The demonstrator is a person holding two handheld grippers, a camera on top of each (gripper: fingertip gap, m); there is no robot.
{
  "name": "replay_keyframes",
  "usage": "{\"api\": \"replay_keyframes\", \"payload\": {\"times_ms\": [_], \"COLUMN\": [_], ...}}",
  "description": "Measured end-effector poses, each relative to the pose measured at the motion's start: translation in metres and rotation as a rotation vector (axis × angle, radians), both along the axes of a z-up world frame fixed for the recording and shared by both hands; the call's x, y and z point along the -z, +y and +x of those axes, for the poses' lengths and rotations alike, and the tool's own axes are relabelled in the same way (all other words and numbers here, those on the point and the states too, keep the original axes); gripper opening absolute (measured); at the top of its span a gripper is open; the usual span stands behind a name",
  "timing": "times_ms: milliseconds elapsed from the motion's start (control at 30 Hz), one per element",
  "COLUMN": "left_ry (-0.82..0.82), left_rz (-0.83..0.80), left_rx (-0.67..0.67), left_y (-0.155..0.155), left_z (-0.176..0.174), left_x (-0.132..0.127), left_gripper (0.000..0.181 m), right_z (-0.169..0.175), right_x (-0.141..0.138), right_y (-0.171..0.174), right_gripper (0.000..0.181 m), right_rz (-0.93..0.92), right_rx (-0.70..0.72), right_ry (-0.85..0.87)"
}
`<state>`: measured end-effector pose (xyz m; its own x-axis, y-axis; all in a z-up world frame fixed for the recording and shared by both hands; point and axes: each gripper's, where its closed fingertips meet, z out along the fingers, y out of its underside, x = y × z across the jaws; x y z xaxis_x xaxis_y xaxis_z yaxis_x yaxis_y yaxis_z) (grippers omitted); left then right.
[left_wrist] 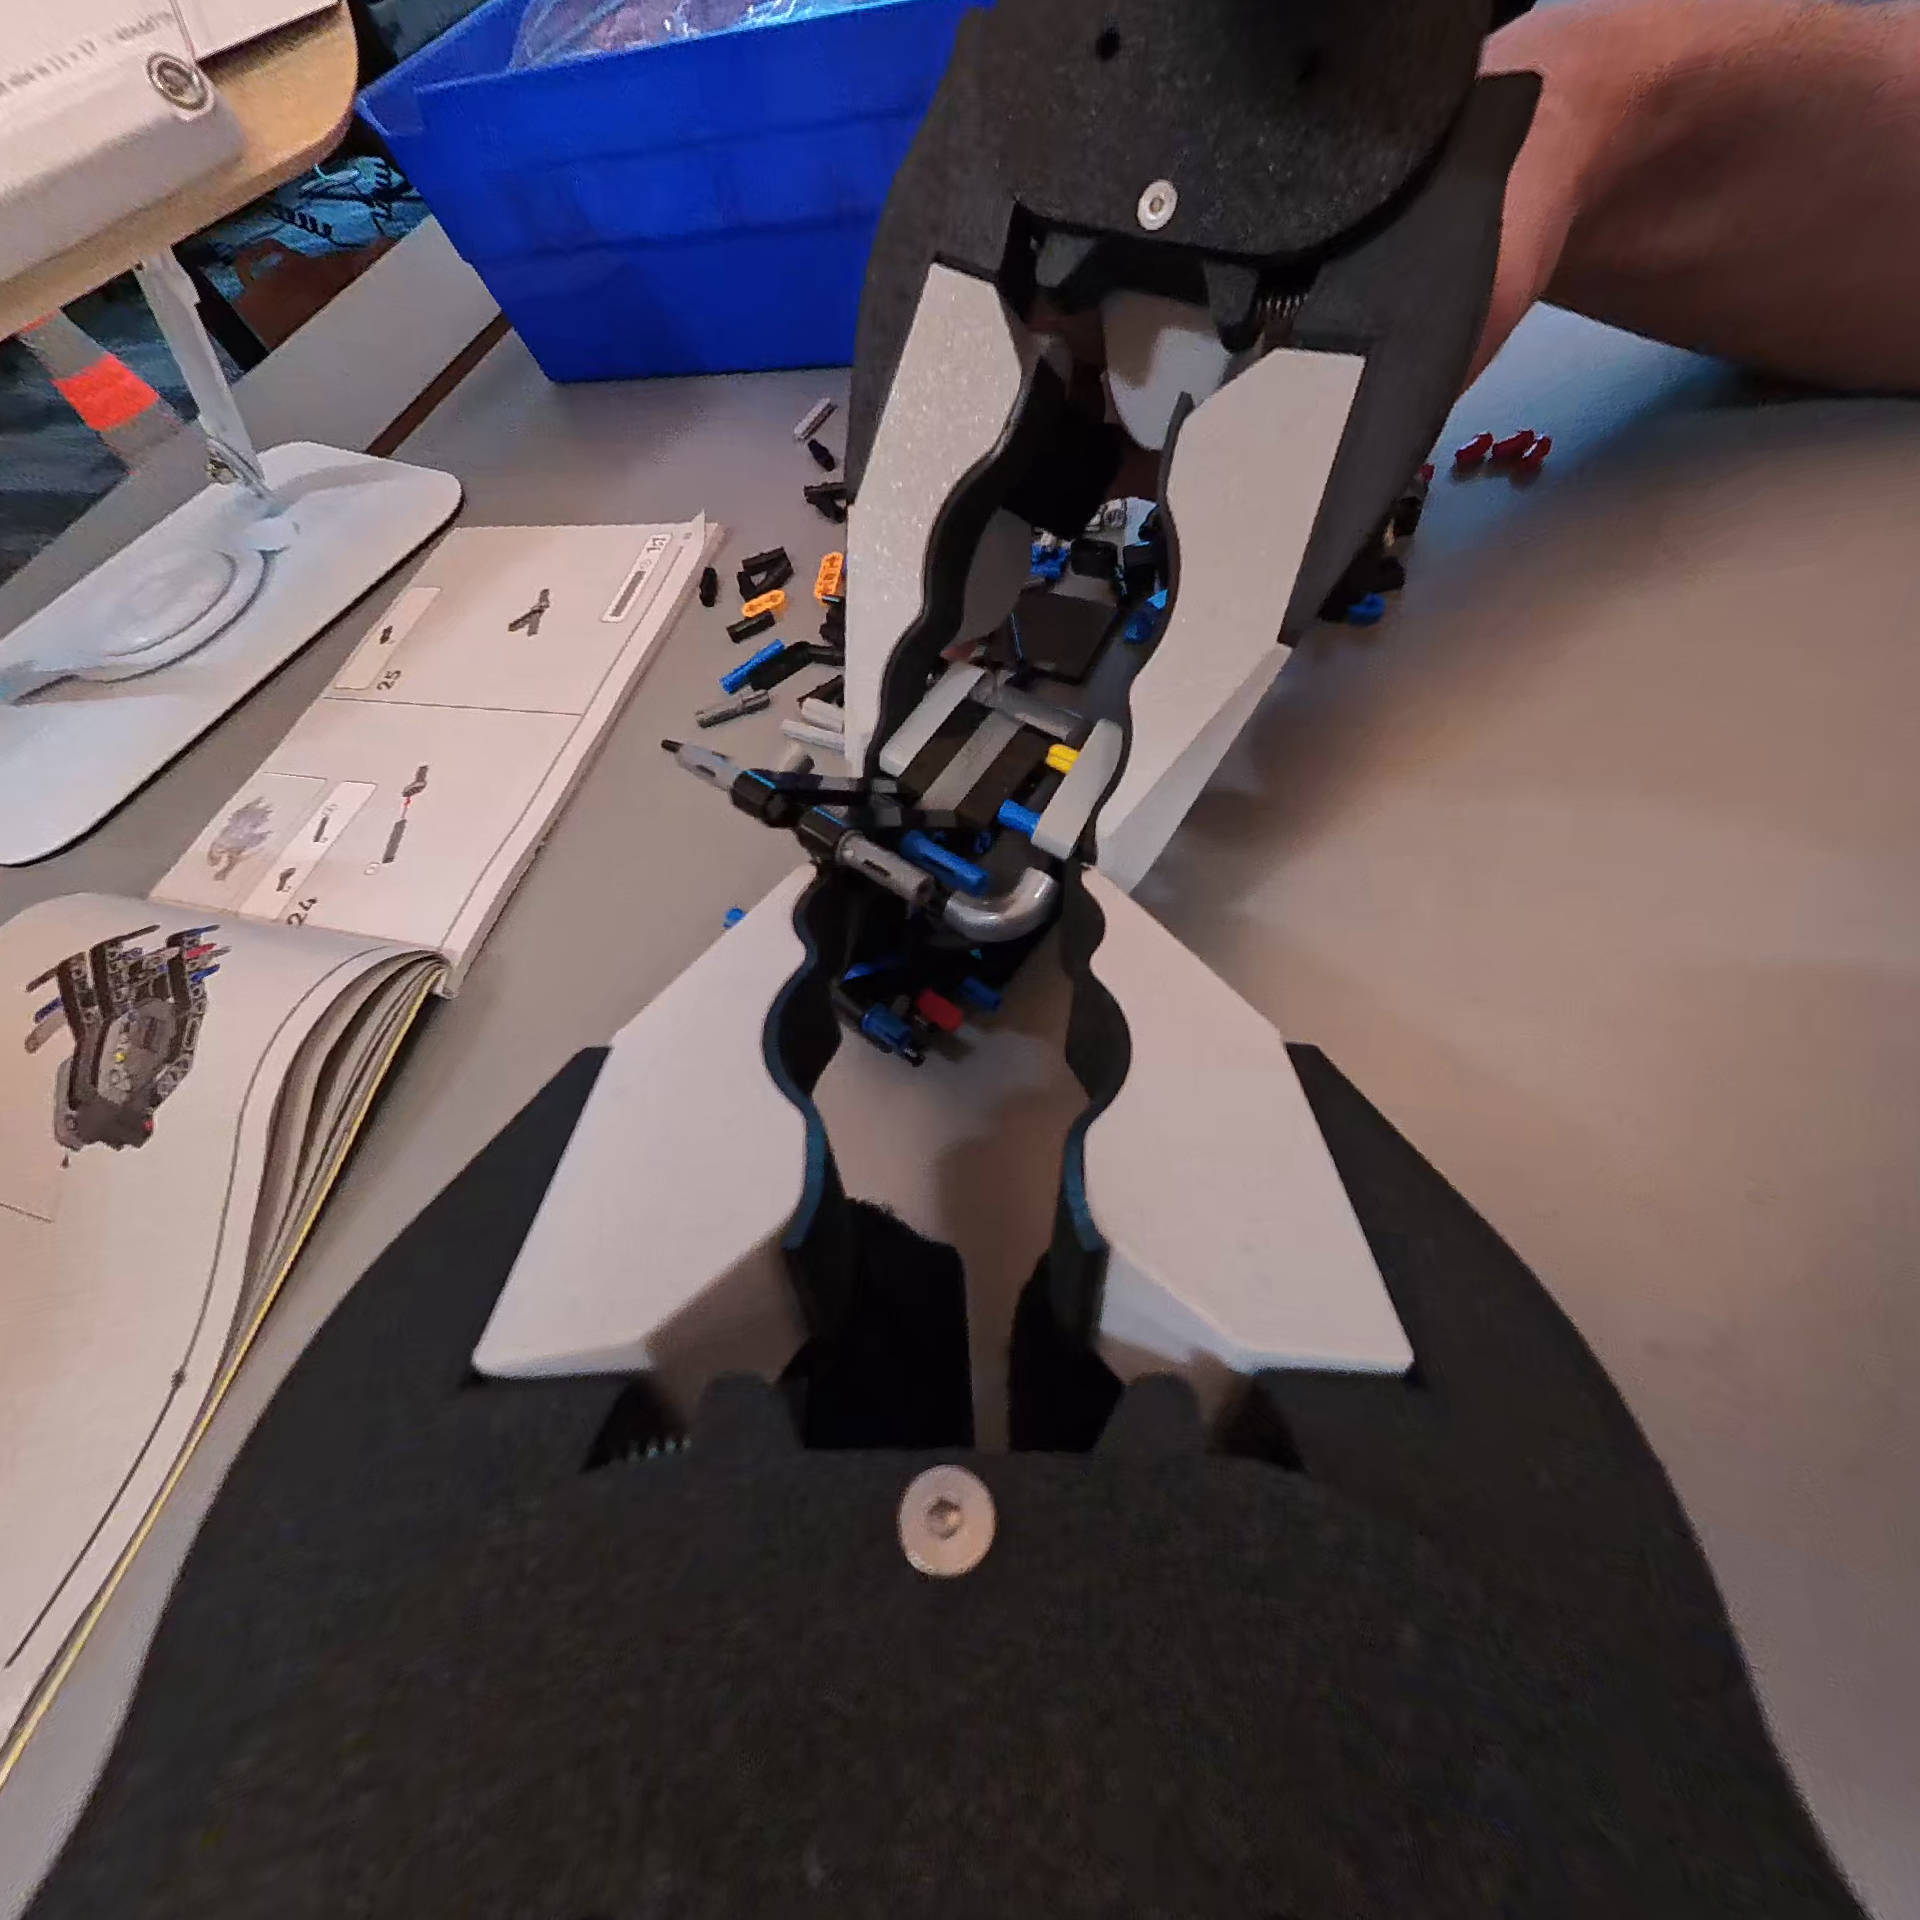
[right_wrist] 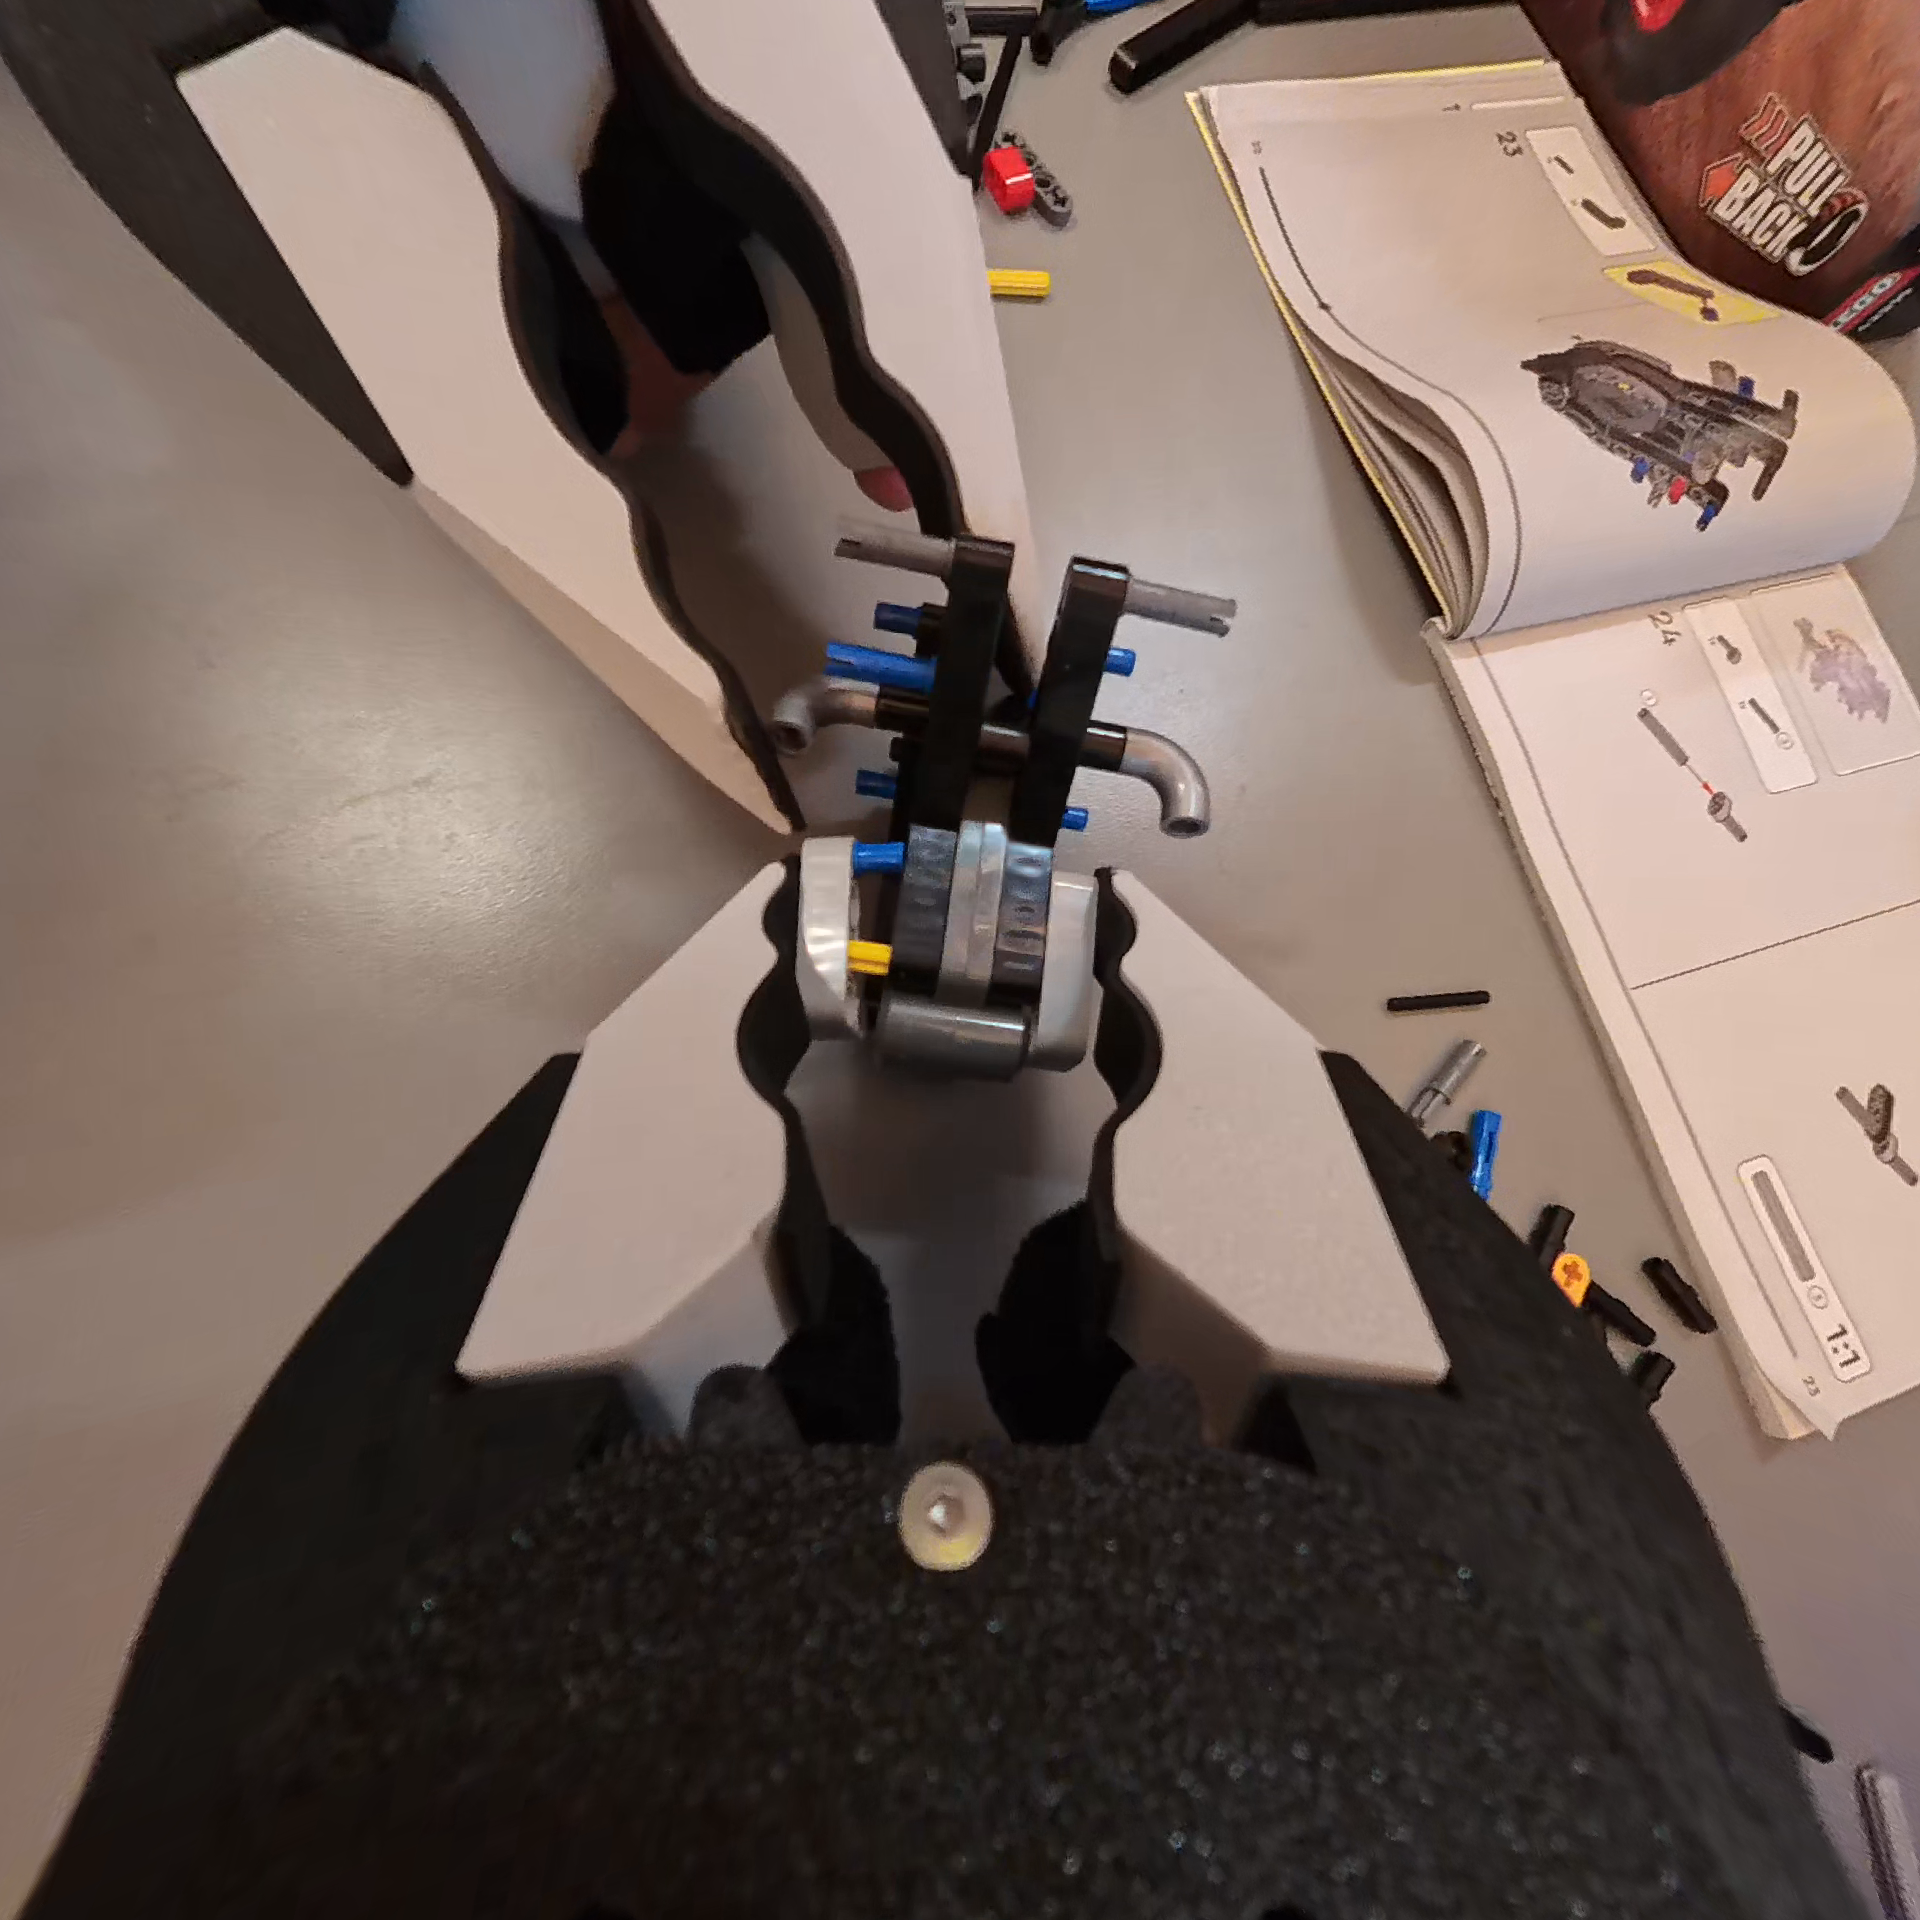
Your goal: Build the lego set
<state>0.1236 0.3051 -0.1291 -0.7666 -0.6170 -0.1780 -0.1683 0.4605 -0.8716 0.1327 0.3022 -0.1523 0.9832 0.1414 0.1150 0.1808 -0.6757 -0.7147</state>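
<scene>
Your right gripper (right_wrist: 951, 961) has its fingers clenched on the grey end of the lego assembly (right_wrist: 987, 790), holding it above the grey counter (right_wrist: 260, 831). Your left gripper (left_wrist: 940, 914) meets the assembly's far end at its fingertips, but you cannot tell whether those fingers are pinching it. Beyond lie loose lego pieces (left_wrist: 764, 623), the open instruction booklet (left_wrist: 436, 727) and a blue bin (left_wrist: 665, 208).

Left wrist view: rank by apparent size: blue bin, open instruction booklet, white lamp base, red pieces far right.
1. Open instruction booklet; nearness to the camera inflates it.
2/3. Blue bin and white lamp base look alike; the bin is cut off by the frame and the other gripper, so unranked.
4. Red pieces, clearly smallest.
</scene>
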Motion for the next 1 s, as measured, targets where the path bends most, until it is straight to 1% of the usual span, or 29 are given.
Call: {"api": "replay_keyframes", "payload": {"times_ms": [133, 233, 333, 400, 500, 567, 767, 900, 1000], "left_ry": [0.039, 0.039, 0.006, -0.027, -0.103, -0.119, -0.067, -0.048, -0.049], "left_rz": [-0.068, -0.086, -0.059, -0.027, 0.052, 0.064, -0.003, -0.032, -0.029], "left_rx": [0.037, -0.015, -0.083, -0.121, -0.137, -0.140, -0.150, -0.155, -0.151], "left_y": [-0.0026, -0.0042, -0.0045, -0.0050, -0.0072, -0.0082, -0.0087, -0.0083, -0.0087], "left_z": [-0.0049, -0.0028, -0.0004, 0.0001, -0.0012, -0.0023, -0.0004, 0.0007, 0.0005], "left_x": [-0.0042, -0.0054, -0.0054, -0.0061, -0.0056, -0.0061, -0.0081, -0.0091, -0.0087], "left_gripper": [0.038, 0.038, 0.038, 0.037, 0.036, 0.036, 0.035, 0.035, 0.035], "right_z": [-0.0038, -0.0033, -0.0034, -0.0019, -0.0024, -0.0034, -0.0038, -0.0019, -0.0024], "right_x": [-0.0003, -0.0009, -0.0008, -0.0003, 0.0021, 0.0026, 0.0021, 0.0039, 0.0026], "right_y": [-0.0008, -0.0007, 0.0007, 0.0008, -0.0014, -0.0020, -0.0014, -0.0018, -0.0020], "right_gripper": [0.053, 0.054, 0.054, 0.054, 0.054, 0.054, 0.054, 0.054, 0.054], "right_rz": [0.013, 0.025, 0.030, 0.032, 0.017, 0.010, 0.008, -0.011, -0.005], "right_rx": [-0.030, -0.033, -0.023, -0.019, -0.028, -0.033, -0.014, -0.006, -0.006], "right_ry": [0.019, 0.048, 0.083, 0.073, 0.047, 0.036, 0.077, 0.024, 0.070]}}
